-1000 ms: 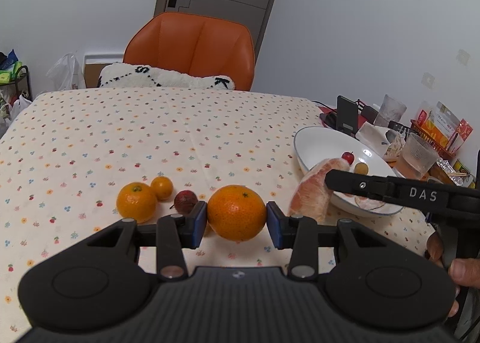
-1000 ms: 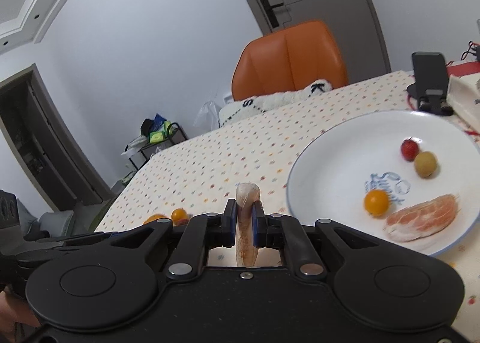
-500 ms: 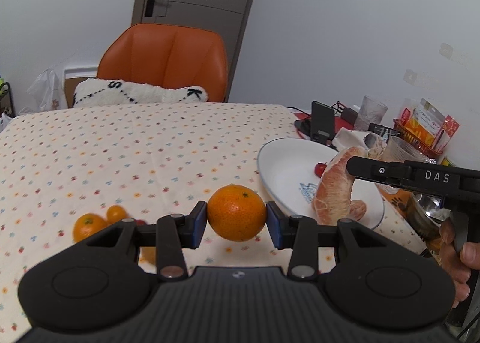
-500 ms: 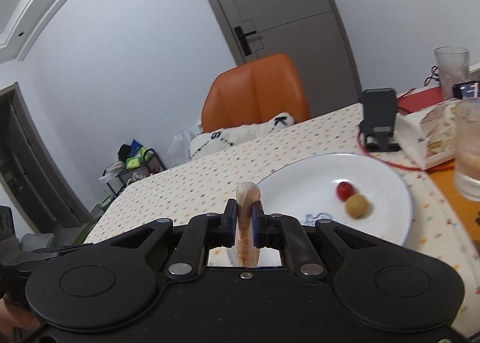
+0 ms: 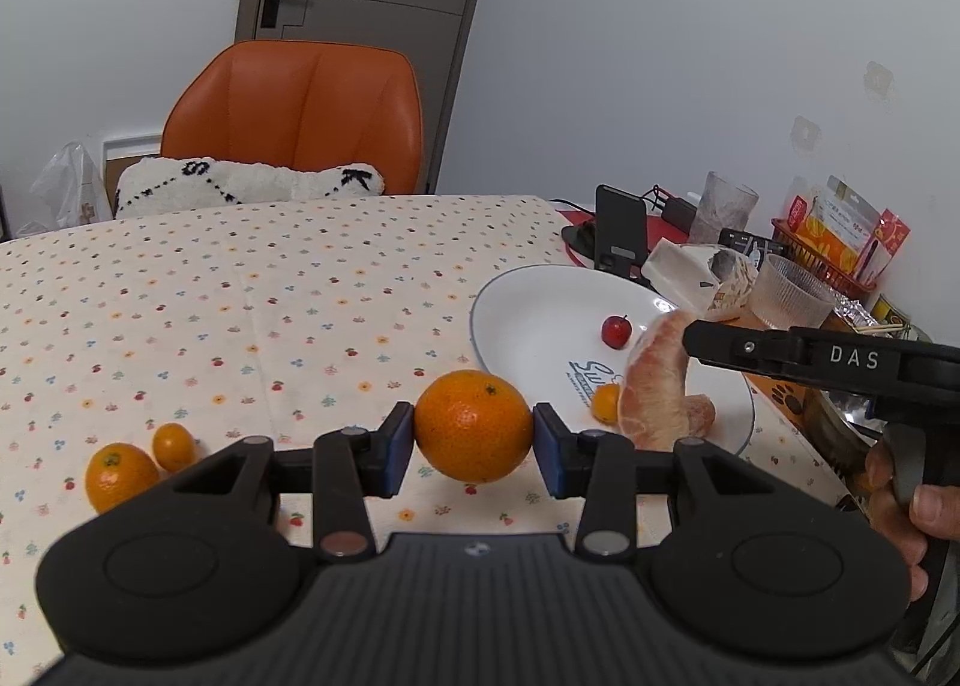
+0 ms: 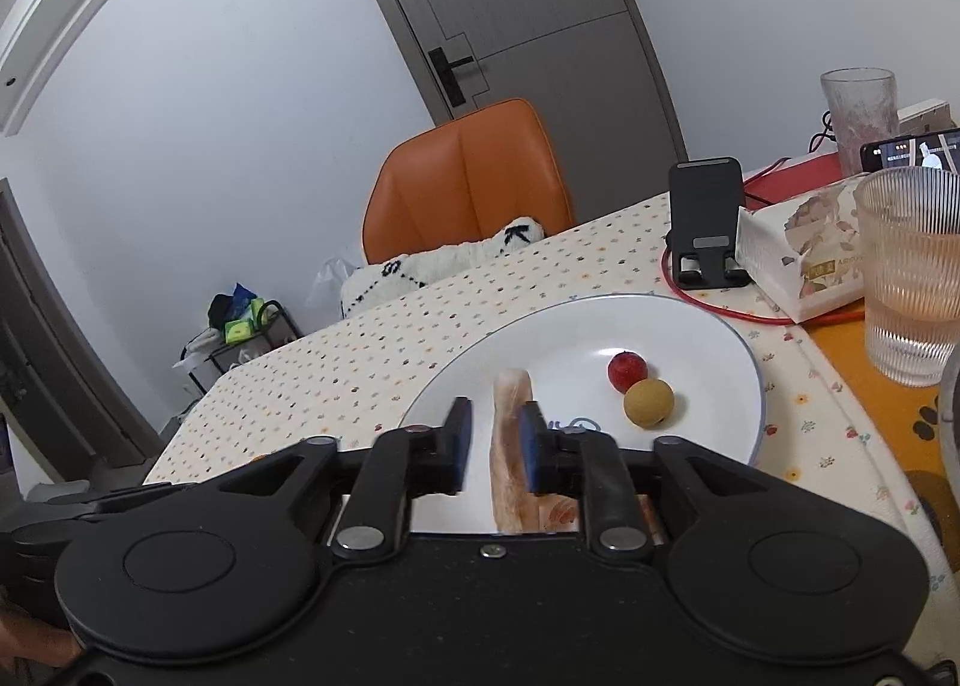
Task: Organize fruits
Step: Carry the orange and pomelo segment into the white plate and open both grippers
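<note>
My left gripper (image 5: 474,429) is shut on a large orange (image 5: 474,422), held above the tablecloth just left of the white plate (image 5: 540,320). My right gripper (image 6: 495,416) is over the plate (image 6: 690,338) with its jaws parted. A peeled pomelo segment (image 6: 510,446) stands between them, leaning on the right pad, with a gap at the left pad. The left wrist view shows that segment (image 5: 654,386) upright on the plate beside another segment (image 5: 699,413). A small red fruit (image 6: 627,371), a yellow-brown fruit (image 6: 648,402) and a kumquat (image 5: 605,403) also lie there.
A mandarin (image 5: 120,476) and a kumquat (image 5: 174,446) sit on the cloth at the left. Behind and right of the plate are a phone stand (image 6: 708,218), a tissue box (image 6: 798,260) and a ribbed glass (image 6: 912,272). An orange chair (image 5: 294,116) stands at the far edge.
Both grippers moved right to the plate, the left carrying the orange. The right gripper's jaws have parted and the pomelo segment now rests on the plate.
</note>
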Tool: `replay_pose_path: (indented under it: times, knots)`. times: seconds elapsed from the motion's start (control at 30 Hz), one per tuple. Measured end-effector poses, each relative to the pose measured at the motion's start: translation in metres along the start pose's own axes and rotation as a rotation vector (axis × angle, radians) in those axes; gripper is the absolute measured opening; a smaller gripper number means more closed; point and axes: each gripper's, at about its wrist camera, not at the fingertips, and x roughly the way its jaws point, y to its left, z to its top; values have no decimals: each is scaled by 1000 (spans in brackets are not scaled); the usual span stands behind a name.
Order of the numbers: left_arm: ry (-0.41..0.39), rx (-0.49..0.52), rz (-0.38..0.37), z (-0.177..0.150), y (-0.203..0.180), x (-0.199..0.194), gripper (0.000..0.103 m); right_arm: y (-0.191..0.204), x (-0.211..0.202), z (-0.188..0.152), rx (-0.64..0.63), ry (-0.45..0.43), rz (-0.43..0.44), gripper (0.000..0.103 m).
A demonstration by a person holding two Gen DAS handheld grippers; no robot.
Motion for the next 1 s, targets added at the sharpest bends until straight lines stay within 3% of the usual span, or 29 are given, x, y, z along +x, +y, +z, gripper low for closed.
replay_pose_path:
  times: [0.2,0.77,1.0]
  knots:
    - [6,16,-6,4,-9,9,41,-8,-3,-3,22,4,5,36]
    - [20,67,-45,15,-42,39,41,-33,-17,-14,69,5,-25,44]
    - [-4,70,-21,16,-42,30,55,-30,-19,-16,74,2,-16,54]
